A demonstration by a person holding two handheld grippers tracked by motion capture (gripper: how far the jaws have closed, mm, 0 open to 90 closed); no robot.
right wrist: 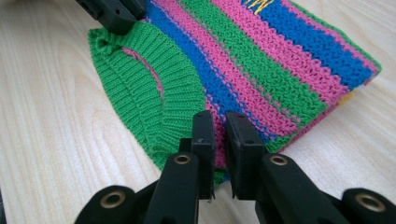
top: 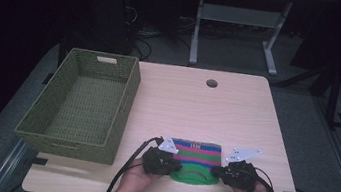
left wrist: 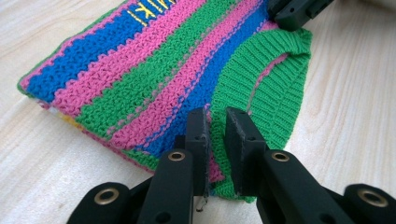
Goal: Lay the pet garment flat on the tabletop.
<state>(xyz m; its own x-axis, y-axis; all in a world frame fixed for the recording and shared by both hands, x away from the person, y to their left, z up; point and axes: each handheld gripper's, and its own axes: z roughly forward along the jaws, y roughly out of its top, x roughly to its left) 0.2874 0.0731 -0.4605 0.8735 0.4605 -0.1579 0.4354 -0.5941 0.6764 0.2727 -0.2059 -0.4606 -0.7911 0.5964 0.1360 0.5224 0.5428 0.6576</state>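
Overhead camera looks down; gripper cameras close, sharing sweater (top: pixel 195 161).

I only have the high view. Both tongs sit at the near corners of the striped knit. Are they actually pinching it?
Observer: The left gripper view shows the left tongs closed on the edge of the knit, where the stripes meet the green ribbed collar.
Operator: And the right?
Observer: Same on the other side: the right tongs clamp the near edge, fabric between the jaws.
Operator: Is the collar lifted?
Observer: No, it lies flat on the table, its opening showing pink inside.
Operator: Any marking on the knit?
Observer: Yellow stitched lettering on the far blue stripe, cut off, so unreadable.
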